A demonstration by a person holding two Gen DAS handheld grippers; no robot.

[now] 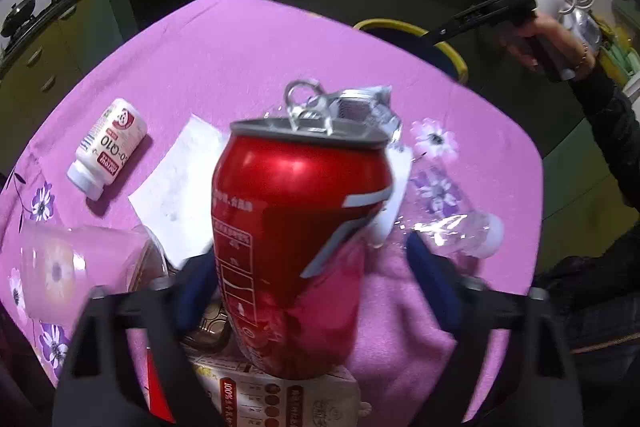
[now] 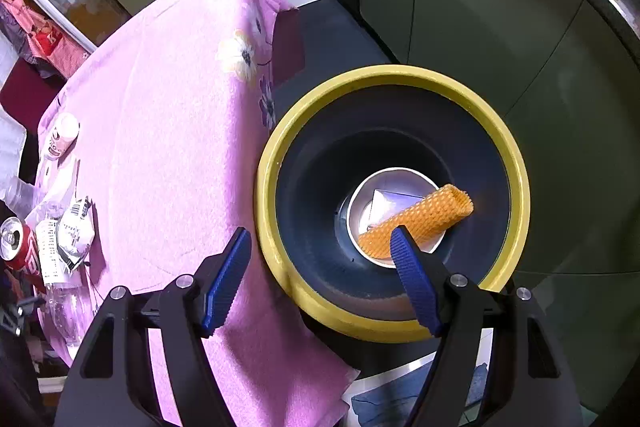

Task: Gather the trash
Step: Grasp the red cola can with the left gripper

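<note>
Between the blue pads of our left gripper (image 1: pixel 308 267) stands a red can (image 1: pixel 298 239). The jaws are wide, and the left pad is just beside the can wall, while the right pad stands clearly apart from it; we cannot tell if the left pad already touches. The can sits upright on a printed carton (image 1: pixel 280 401), with its pull tab raised.

Our right gripper (image 2: pixel 320 267) is open and holds nothing. It hangs over the edge of the pink tablecloth (image 2: pixel 172 107) and the yellow-rimmed bin (image 2: pixel 394 75) that stands beside the table. Its right finger reaches over the bin mouth.

Inside the bin we see a white paper cup (image 2: pixel 434 183) at the bottom and an orange foam net sleeve (image 2: pixel 424 217) lying across it.

On the cloth around the can lie a white pill bottle (image 1: pixel 108 147) on its side, a white paper napkin (image 1: pixel 180 183), a crumpled silver wrapper (image 1: pixel 360 107), a clear plastic bottle (image 1: pixel 456 223) and a clear plastic cup (image 1: pixel 76 267) on its side.
</note>
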